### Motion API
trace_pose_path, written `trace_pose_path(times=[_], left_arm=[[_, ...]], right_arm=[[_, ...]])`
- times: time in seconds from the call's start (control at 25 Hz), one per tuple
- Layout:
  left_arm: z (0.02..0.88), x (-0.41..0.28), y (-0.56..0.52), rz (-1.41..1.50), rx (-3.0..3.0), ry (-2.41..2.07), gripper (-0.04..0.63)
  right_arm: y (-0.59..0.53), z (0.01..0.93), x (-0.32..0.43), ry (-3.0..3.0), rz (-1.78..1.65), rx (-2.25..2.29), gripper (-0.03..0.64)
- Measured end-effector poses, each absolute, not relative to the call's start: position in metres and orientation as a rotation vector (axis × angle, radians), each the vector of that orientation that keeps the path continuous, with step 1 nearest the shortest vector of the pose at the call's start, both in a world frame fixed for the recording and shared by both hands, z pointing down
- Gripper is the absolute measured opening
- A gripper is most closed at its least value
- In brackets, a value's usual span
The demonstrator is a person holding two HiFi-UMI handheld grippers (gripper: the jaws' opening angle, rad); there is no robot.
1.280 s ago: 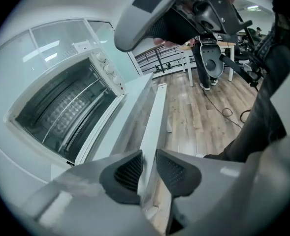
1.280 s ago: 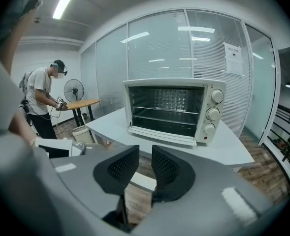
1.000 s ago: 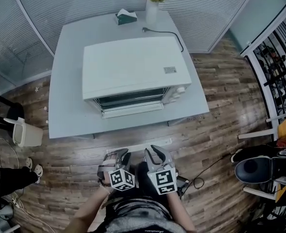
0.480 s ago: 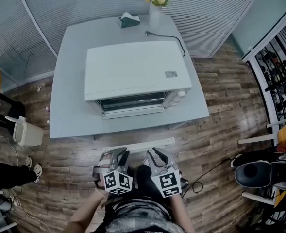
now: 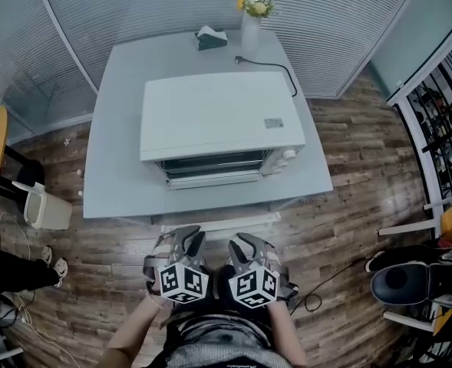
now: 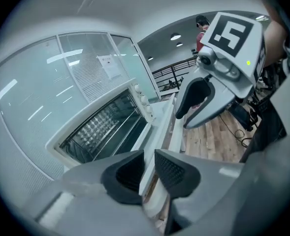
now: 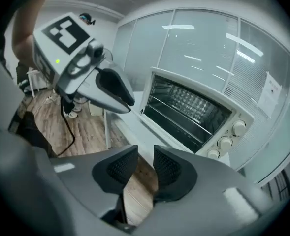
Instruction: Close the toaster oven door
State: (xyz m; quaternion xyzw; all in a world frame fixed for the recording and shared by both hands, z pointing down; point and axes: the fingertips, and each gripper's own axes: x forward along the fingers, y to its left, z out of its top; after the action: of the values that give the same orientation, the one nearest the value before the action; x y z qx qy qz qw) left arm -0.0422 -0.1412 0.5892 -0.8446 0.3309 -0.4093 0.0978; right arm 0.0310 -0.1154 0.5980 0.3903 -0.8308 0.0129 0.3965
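Left gripper (image 5: 189, 240): fingers (image 6: 125, 173) slightly apart, have just been closing, nothing between them. Right gripper (image 5: 241, 244): fingers (image 7: 172, 168) a bit wider apart, have just been opening, also nothing between. Both hang side by side over the wood floor (image 5: 348, 175), just off the near edge of the pale grey worktop (image 5: 110, 175), touching nothing. One white toaster oven (image 5: 218, 113) sits mid-worktop, its door (image 5: 214, 179) dropped open toward the near edge, with three white knobs (image 7: 225, 142) at the front's right end. Along the far edge: one green tissue box (image 5: 210, 38), one white vase of yellow flowers (image 5: 250, 21), one black power cord (image 5: 268, 61).
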Motion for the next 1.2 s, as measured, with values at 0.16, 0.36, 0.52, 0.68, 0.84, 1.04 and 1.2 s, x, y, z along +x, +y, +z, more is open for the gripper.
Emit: trace_pose_path(times=[0.16, 0.36, 0.52, 0.68, 0.84, 1.04, 1.2], left_arm=[[0.581, -0.042, -0.149, -1.197, -2.491, 0.987, 0.077], [0.574, -0.044, -0.154, -1.171, -2.494, 1.011, 0.079], [0.56, -0.045, -0.148, -1.129, -2.576, 0.977, 0.163], [0.558, -0.046, -0.144, -1.186, -2.524, 0.891, 0.163], [0.562, -0.047, -0.156, -1.263, -2.382, 0.851, 0.113], [0.554, -0.044, -0.168, -1.238, -2.375, 0.866, 0.075], [0.543, -0.047, -0.182, -1.207, -2.408, 0.904, 0.075]], right_arm=[[-0.125, 0.603, 0.03, -1.979, -0.152, 0.91, 0.103], [-0.13, 0.597, 0.028, -1.969, -0.198, 0.905, 0.098], [-0.141, 0.581, 0.028, -2.019, -0.202, 0.943, 0.098], [-0.155, 0.563, 0.028, -2.067, -0.204, 0.976, 0.098], [-0.164, 0.554, 0.026, -2.102, -0.197, 0.977, 0.098], [-0.176, 0.544, 0.027, -2.132, -0.195, 1.004, 0.1], [-0.189, 0.533, 0.026, -2.165, -0.198, 1.029, 0.1]])
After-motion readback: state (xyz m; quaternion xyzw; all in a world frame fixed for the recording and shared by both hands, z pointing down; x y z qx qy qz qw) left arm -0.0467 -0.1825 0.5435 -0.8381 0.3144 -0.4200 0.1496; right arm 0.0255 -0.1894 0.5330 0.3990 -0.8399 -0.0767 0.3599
